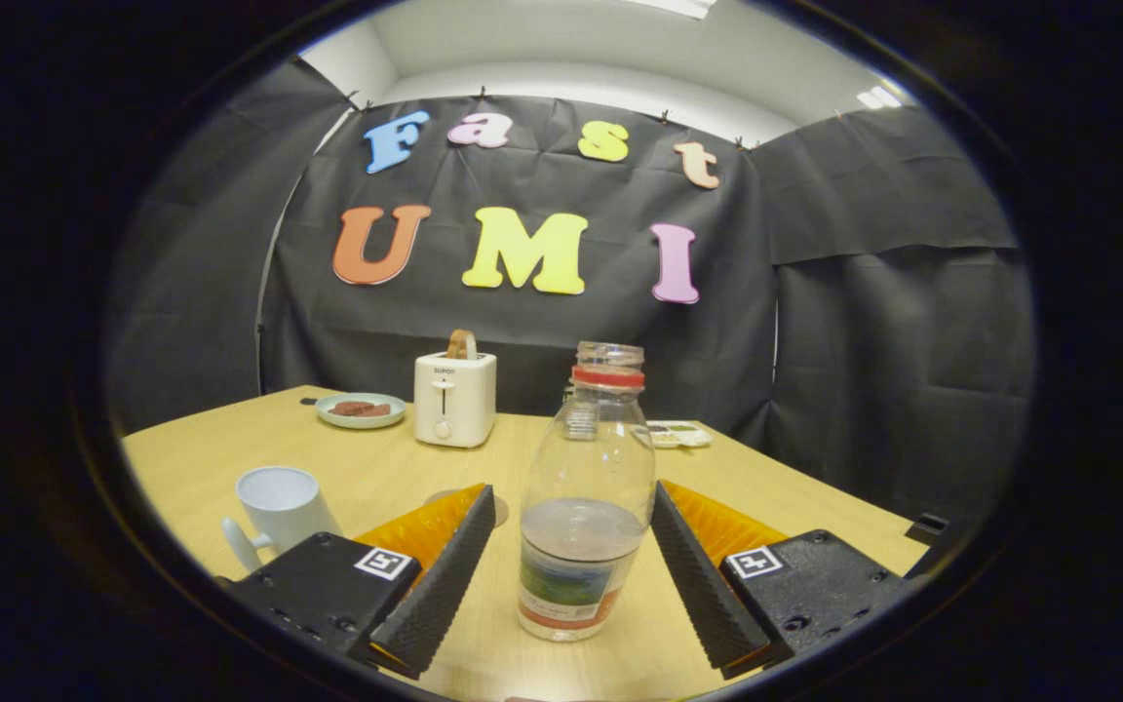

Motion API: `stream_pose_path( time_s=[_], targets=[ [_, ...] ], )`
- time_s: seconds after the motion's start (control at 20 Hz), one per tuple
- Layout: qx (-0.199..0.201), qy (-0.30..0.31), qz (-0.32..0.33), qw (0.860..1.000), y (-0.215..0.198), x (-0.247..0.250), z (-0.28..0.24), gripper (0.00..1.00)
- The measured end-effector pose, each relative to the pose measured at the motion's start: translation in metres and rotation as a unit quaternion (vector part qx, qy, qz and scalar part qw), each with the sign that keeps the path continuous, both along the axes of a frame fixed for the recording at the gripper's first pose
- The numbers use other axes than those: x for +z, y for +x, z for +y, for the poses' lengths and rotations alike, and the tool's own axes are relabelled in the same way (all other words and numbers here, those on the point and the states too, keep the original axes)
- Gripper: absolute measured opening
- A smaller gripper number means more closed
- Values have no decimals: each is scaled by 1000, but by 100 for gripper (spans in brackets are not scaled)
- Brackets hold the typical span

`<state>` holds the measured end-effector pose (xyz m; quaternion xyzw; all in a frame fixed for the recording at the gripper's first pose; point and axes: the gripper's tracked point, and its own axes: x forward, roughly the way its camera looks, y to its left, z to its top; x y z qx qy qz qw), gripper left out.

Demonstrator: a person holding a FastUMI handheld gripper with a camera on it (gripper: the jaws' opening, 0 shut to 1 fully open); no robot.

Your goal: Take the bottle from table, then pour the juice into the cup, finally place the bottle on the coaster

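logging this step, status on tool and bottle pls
Tool open, fingers either side of bottle, not touching. Bottle upright on table, uncapped, part full. Cup beside the left finger; nothing in the way.

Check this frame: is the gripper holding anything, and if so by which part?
Nothing is held. The gripper is open, its fingers on either side of the bottle near its lower body, with a gap on both sides. The bottle stands upright on the table.

Toaster, plate, tray
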<state>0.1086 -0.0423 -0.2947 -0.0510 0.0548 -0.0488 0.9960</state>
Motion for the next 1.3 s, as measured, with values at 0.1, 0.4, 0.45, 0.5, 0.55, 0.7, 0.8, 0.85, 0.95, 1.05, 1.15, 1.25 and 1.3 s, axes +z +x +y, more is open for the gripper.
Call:
stream_pose_path(
  time_s=[0.1,0.4,0.45,0.5,0.55,0.7,0.8,0.85,0.95,1.05,1.15,1.25,1.3],
  targets=[
    [-2,1,7,1000,5,-6,-2,100],
    [-12,11,18,1000,13,-14,-6,99],
    [-13,6,12,1000,14,-11,-5,98],
    [-11,2,10,1000,14,-11,-5,97],
    [-13,-1,9,1000,16,-12,-4,94],
    [-17,20,10,1000,19,-14,-7,84],
    [-20,17,17,1000,18,-16,-9,81],
    [-19,21,21,999,16,-14,-9,81],
    [-8,27,21,999,10,-3,-2,81],
    [3,26,16,1000,4,12,2,80],
    [14,-7,26,1000,1,20,3,80],
    [-3,-58,13,998,-5,40,-8,80],
    [-8,-76,1,997,-7,50,-10,80]
  ],
)
